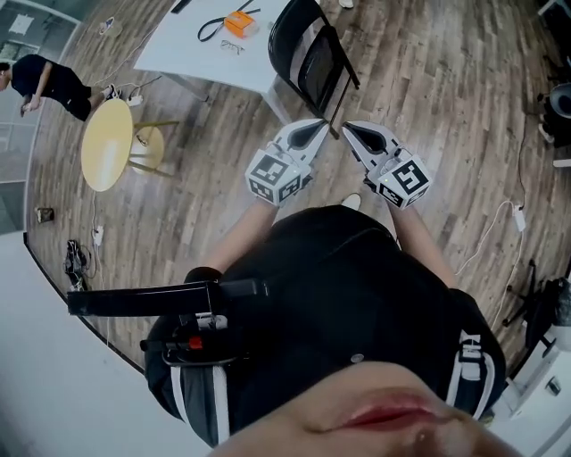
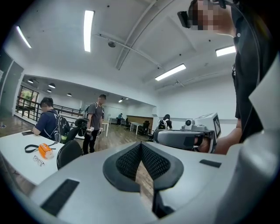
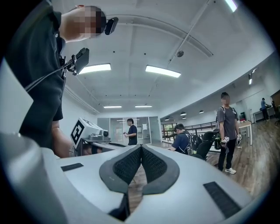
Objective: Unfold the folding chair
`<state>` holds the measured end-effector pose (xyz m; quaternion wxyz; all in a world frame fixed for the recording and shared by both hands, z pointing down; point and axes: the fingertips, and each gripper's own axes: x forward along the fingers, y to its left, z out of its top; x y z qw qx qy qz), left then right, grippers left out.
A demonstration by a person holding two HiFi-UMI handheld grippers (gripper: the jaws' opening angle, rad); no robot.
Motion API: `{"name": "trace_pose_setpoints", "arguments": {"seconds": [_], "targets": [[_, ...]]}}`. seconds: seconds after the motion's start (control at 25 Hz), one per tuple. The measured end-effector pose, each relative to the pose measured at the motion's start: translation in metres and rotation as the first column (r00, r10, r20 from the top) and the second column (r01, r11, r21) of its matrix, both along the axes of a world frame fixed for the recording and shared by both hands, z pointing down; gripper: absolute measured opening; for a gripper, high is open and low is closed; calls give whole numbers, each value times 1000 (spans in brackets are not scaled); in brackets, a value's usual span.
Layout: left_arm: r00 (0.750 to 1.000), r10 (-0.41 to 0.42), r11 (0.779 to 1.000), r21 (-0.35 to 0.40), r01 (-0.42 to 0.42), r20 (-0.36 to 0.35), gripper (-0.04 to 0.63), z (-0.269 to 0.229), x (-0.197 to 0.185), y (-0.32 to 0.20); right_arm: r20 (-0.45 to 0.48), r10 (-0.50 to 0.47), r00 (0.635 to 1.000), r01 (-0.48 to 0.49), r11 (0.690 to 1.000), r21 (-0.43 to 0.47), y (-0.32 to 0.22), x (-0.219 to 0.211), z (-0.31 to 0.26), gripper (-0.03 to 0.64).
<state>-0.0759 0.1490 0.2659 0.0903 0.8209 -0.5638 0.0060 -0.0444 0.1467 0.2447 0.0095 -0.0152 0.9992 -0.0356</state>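
Observation:
The black folding chair (image 1: 308, 54) stands beside the white table (image 1: 192, 49), just beyond both grippers in the head view. Its rounded back (image 2: 69, 153) shows at the lower left of the left gripper view. My left gripper (image 1: 321, 129) and right gripper (image 1: 349, 128) are held side by side in front of my body, tips close together and aimed at the chair, a short way from it. Both are shut with nothing between the jaws, as seen at the left gripper's tips (image 2: 141, 145) and the right gripper's tips (image 3: 141, 148). Each gripper view shows the other gripper alongside.
On the white table lie an orange object (image 1: 238, 22), a black cable and glasses. A round yellow table (image 1: 107, 143) stands at the left. A person (image 2: 95, 122) stands further back and another (image 2: 47, 122) sits at the table. Cables trail on the wooden floor (image 1: 446, 107).

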Motion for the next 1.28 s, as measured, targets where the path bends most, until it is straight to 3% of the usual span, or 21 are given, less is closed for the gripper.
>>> {"name": "trace_pose_setpoints", "arguments": {"seconds": [0.24, 0.6, 0.88, 1.28], "targets": [[999, -11, 999, -38, 13, 39, 3, 14, 3, -36, 9, 7, 1000, -6, 1000, -25, -41, -6, 13, 8], [998, -59, 998, -31, 60, 25, 5, 16, -40, -76, -19, -19, 1000, 18, 998, -53, -82, -37, 29, 8], [1000, -24, 999, -25, 25, 14, 5, 26, -106, -115, -61, 9, 998, -9, 1000, 8, -119, -105, 32, 8], [1000, 28, 999, -17, -28, -12, 5, 30, -235, -186, -107, 78, 991, -80, 997, -12, -188, -235, 37, 8]]}}
